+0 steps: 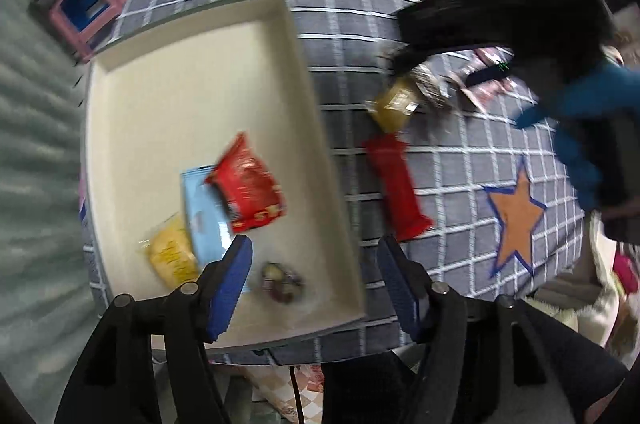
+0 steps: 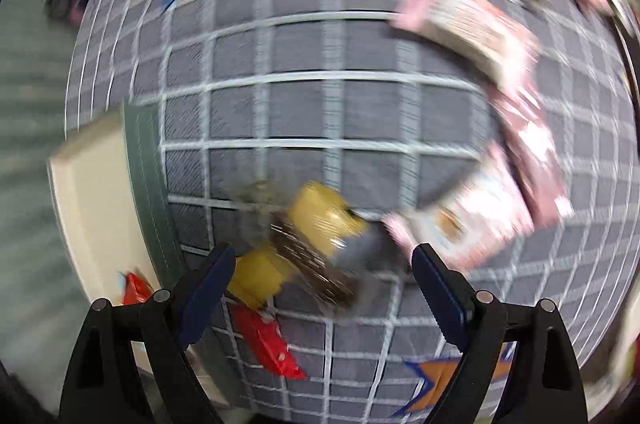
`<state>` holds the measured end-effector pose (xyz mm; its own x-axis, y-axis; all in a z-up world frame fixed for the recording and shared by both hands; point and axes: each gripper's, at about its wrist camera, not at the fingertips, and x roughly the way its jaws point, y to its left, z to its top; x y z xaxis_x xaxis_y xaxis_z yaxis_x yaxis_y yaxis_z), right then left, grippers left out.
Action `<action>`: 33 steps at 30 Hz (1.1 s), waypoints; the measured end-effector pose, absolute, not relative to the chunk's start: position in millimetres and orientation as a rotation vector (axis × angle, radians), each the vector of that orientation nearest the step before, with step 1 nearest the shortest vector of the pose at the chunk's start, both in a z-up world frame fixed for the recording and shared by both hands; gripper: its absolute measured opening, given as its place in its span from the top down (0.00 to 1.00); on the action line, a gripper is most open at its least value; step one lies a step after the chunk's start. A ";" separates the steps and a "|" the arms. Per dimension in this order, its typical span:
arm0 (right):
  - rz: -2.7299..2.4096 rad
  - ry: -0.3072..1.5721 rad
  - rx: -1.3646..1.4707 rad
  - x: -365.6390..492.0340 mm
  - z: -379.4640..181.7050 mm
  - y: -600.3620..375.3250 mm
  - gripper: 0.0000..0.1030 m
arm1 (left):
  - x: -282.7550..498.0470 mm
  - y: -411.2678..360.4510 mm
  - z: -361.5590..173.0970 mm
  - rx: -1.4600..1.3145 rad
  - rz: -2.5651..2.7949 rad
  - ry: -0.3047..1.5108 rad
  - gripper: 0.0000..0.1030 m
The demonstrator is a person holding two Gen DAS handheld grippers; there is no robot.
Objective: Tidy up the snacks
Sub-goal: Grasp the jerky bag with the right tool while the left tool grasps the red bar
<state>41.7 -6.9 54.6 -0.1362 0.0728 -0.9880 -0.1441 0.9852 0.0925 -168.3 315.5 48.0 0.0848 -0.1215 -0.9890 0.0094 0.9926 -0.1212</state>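
snacks partly in the tray, both tongs spread

the left gripper [image 1: 316,280] is spread and holds nothing, above the near edge of the cream tray [image 1: 304,72]. in the tray lie a red packet [image 1: 250,184], a light blue packet [image 1: 202,216] and a yellow packet [image 1: 170,256]. a long red bar [image 1: 396,184] lies on the checked cloth [image 1: 360,16], just beside the tray's right edge. the right gripper [image 2: 324,284] is also spread, over what seems to be a yellow snack [image 2: 324,216]; the view is blurred.

Nothing readable here. The red packet [image 1: 249,184] in the cream tray [image 1: 304,72] carries print, but it is blurred past reading, and so are the pink packets [image 2: 472,224] on the right in the right wrist view.
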 end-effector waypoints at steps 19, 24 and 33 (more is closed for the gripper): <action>0.094 1.758 0.135 -74.1 30.7 -159.3 0.60 | -128.2 226.1 -14.3 0.050 -0.235 1.568 0.30; 0.079 1.740 0.171 -84.1 31.3 -206.5 0.60 | -131.2 219.0 -38.6 0.094 -0.223 1.623 0.26; 0.102 1.741 0.220 -82.0 37.5 -251.6 0.44 | -141.4 179.1 -49.3 0.163 -0.214 1.589 0.19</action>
